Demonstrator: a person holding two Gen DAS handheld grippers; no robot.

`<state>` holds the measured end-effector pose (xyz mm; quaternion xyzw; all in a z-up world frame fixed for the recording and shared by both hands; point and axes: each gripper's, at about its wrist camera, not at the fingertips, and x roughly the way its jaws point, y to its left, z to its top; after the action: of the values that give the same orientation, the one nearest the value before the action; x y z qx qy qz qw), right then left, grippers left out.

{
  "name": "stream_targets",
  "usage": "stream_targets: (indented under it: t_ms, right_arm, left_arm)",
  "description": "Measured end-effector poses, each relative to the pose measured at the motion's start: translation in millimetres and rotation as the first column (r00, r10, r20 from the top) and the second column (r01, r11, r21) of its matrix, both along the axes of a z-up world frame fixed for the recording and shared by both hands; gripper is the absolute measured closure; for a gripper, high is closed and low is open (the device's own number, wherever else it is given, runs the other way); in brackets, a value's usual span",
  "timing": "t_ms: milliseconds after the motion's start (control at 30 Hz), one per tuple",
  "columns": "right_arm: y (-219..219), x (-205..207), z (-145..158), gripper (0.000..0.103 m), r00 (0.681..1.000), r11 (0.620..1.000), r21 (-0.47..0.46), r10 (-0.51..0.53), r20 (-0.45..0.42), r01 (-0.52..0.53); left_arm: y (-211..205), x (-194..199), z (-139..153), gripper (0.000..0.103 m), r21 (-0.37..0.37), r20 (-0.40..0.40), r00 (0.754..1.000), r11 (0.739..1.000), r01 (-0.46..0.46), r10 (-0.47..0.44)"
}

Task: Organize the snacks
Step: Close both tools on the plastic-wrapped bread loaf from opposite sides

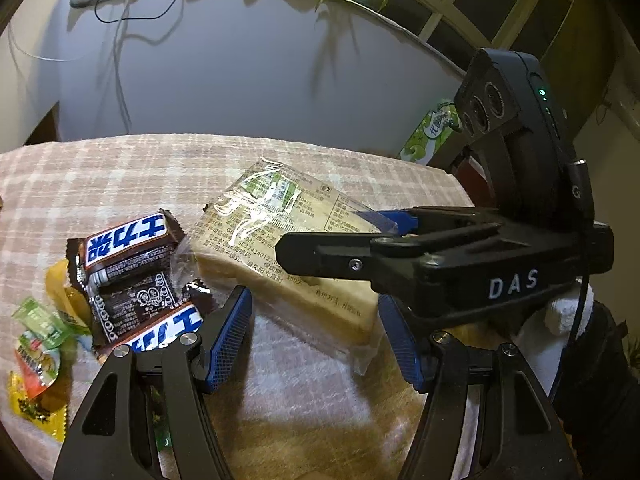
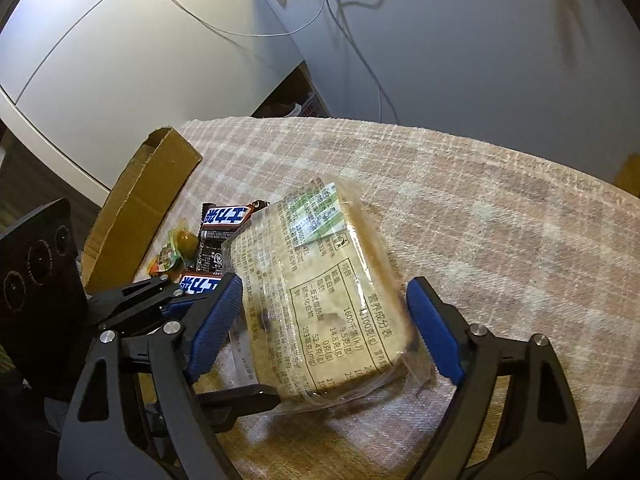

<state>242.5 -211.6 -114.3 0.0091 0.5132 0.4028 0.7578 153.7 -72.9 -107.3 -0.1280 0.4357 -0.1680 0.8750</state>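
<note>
A clear-wrapped block of sliced bread [image 2: 328, 292] lies flat on the plaid cloth [image 2: 500, 220]. My right gripper [image 2: 324, 320] straddles its near half. The left pad [image 2: 216, 320] touches the wrapper and the right pad [image 2: 432, 324] stands a sliver off it. Seen in the left wrist view, the right gripper [image 1: 352, 240] reaches in from the right across the bread [image 1: 260, 232]. My left gripper [image 1: 316, 340] is open just short of the bread's near end, holding nothing. Two brown chocolate bars [image 1: 128, 240] [image 1: 168, 332] lie left of the bread.
Small jelly cups and candies [image 1: 36, 344] are heaped at the cloth's left edge. An open cardboard box [image 2: 136, 208] stands behind them. A green carton [image 1: 432, 136] stands at the far right edge. Cables hang on the wall behind.
</note>
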Motion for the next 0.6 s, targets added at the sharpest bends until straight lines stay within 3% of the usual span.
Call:
stream_targets:
  t_ms: [267, 600]
  right_arm:
    - [-4, -2, 3, 0.028, 1.000, 1.000, 0.004, -0.021, -0.011, 0.021]
    - [-1, -15, 13, 0.031, 1.000, 1.000, 0.009, -0.017, -0.009, 0.017]
  left_arm:
    - [-1, 3, -2, 0.036, -0.022, -0.003, 1.000, 1.000, 0.007, -0.007]
    - [-6, -4, 10, 0.037, -0.001, 0.042, 0.999, 1.000, -0.002, 0.002]
